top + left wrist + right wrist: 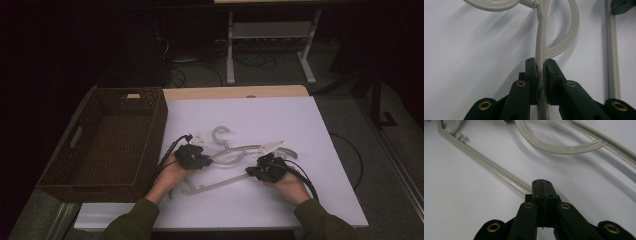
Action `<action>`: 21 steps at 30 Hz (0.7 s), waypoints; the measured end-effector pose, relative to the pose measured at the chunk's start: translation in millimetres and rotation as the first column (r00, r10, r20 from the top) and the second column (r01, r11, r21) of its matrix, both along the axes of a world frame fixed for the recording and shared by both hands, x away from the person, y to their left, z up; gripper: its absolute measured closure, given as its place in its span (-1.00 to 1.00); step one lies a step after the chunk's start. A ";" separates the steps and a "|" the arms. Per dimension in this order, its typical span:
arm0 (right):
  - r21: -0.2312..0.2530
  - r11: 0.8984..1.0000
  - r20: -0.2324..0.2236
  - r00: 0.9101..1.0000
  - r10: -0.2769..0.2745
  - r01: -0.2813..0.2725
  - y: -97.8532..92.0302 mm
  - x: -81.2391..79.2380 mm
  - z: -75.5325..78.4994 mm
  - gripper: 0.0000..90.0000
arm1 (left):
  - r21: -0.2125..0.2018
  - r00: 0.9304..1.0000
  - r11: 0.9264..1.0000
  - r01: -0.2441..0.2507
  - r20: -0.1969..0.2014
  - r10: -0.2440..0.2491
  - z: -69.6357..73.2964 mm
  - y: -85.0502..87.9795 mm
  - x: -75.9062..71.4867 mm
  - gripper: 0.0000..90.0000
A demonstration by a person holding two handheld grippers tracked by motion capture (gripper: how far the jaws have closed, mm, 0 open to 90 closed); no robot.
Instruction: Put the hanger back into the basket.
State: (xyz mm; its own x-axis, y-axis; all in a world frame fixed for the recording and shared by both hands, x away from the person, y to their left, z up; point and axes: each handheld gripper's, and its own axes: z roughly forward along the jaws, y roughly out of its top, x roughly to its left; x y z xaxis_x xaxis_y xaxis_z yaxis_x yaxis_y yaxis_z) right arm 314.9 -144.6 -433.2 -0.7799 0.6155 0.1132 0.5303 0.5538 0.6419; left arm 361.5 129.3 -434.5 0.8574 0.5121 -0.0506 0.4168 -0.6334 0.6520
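Pale grey plastic clothes hanger (227,156) lies on the white worktop (280,120), beside a brown wicker basket (107,145). Left hand-held gripper (540,65) clamps its arm; right hand-held gripper (541,185) jaws pressed together, beside its bar.

No readable text, brand, number or sign anywhere. The small pale tag (133,95) on the far rim of the dark brown woven wicker basket (70,170) is too blurred and small to read. The white bench sheet (280,120) carries no print.
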 end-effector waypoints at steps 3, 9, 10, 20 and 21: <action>0.015 1.000 0.015 1.000 0.001 -0.001 -1.4 -1.1 2.7 0.94 | -0.003 1.000 1.000 0.002 0.011 -0.002 1.1 1.1 0.3 0.84; 0.059 0.998 0.052 0.998 -0.021 0.018 -4.8 -5.2 9.8 0.25 | -0.013 1.000 1.000 -0.015 0.009 0.015 4.1 1.7 -0.9 0.84; 0.075 0.997 0.062 0.998 -0.034 0.029 -6.1 -6.3 11.2 0.11 | -0.012 1.000 1.000 -0.016 0.007 0.016 4.9 2.2 -0.7 0.84; 0.081 0.991 0.144 0.983 -0.116 0.105 -18.5 -16.4 21.5 -0.78 | -0.029 0.999 0.999 -0.042 -0.002 0.042 10.2 6.5 0.8 0.85; 0.097 0.990 0.151 0.981 -0.119 0.106 -21.5 -18.5 23.1 -0.78 | -0.030 0.999 0.999 -0.044 -0.006 0.044 10.9 6.8 0.5 0.85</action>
